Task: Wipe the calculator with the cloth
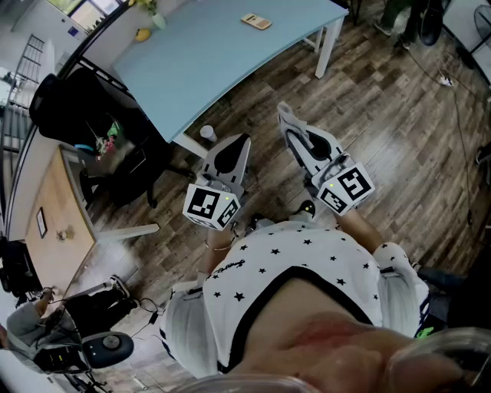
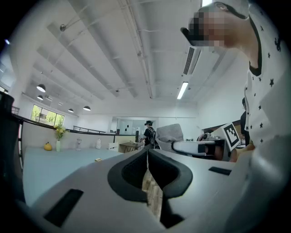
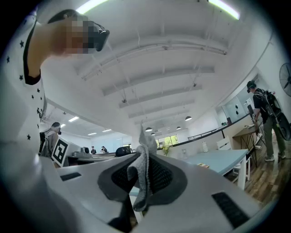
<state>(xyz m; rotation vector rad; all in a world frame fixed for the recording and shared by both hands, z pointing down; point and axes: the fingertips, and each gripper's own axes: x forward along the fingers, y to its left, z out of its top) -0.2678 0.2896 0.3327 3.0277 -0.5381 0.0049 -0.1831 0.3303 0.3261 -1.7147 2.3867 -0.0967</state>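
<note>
The calculator [image 1: 255,21] lies flat near the far edge of the light blue table [image 1: 215,54]; it shows small in the left gripper view [image 2: 98,159] and the right gripper view [image 3: 203,165]. Both grippers are held close to the person's chest, over the wooden floor and well short of the table. My right gripper [image 1: 284,115] is shut on a grey cloth [image 3: 143,175] that sticks up and hangs down between its jaws. My left gripper [image 1: 242,142] is shut with nothing in it [image 2: 148,157].
A black office chair [image 1: 92,115] stands left of the table. A yellow object [image 1: 143,34] and a vase [image 1: 156,17] sit at the table's far left. A wooden desk [image 1: 54,207] is at the left. People stand in the distance [image 2: 149,135] [image 3: 266,123].
</note>
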